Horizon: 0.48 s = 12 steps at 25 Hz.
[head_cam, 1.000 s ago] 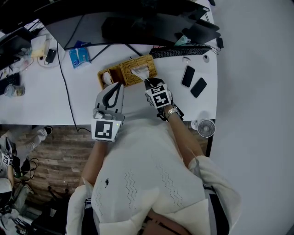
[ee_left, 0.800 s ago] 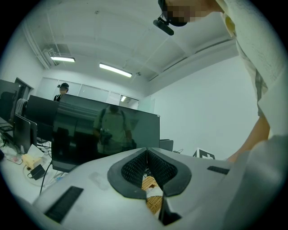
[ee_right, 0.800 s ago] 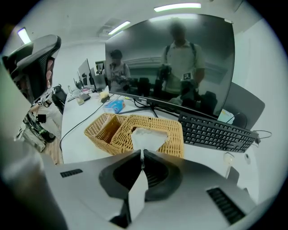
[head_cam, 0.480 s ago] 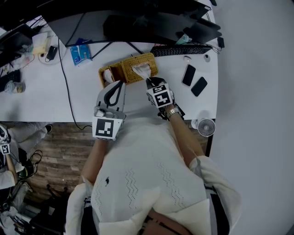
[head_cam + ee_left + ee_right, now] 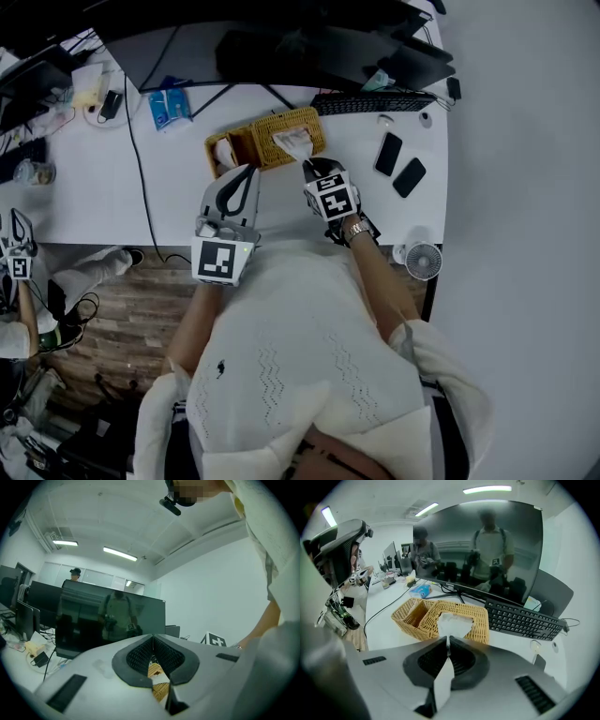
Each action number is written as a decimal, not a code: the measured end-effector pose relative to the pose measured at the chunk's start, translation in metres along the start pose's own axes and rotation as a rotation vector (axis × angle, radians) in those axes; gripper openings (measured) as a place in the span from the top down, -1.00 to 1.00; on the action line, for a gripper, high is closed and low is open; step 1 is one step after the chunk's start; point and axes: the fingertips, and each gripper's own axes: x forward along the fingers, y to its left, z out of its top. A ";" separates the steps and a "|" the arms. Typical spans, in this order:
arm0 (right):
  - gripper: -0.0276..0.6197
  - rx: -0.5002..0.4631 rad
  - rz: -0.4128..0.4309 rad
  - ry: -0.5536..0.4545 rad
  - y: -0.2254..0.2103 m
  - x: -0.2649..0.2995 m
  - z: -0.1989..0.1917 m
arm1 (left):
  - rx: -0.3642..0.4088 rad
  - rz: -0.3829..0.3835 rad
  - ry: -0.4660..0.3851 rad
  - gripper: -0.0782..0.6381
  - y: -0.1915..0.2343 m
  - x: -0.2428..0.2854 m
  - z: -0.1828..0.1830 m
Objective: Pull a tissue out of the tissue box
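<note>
The right gripper (image 5: 448,643) is clamped on the tissue (image 5: 451,623), a light, limp, easily torn sheet best pinched at its bunched middle above the wicker tissue box (image 5: 480,620) toward the desk's (image 5: 112,187) far edge, while the left gripper's (image 5: 152,639) jaws sit together, empty.

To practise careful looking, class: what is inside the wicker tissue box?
A white tissue rises from the wicker tissue box's top opening, pinched by the right gripper. Any stack beneath is covered by wicker and tissue.
</note>
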 end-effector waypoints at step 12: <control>0.91 0.014 -0.011 -0.013 -0.004 -0.010 -0.004 | 0.007 -0.005 0.002 0.74 -0.009 -0.003 -0.003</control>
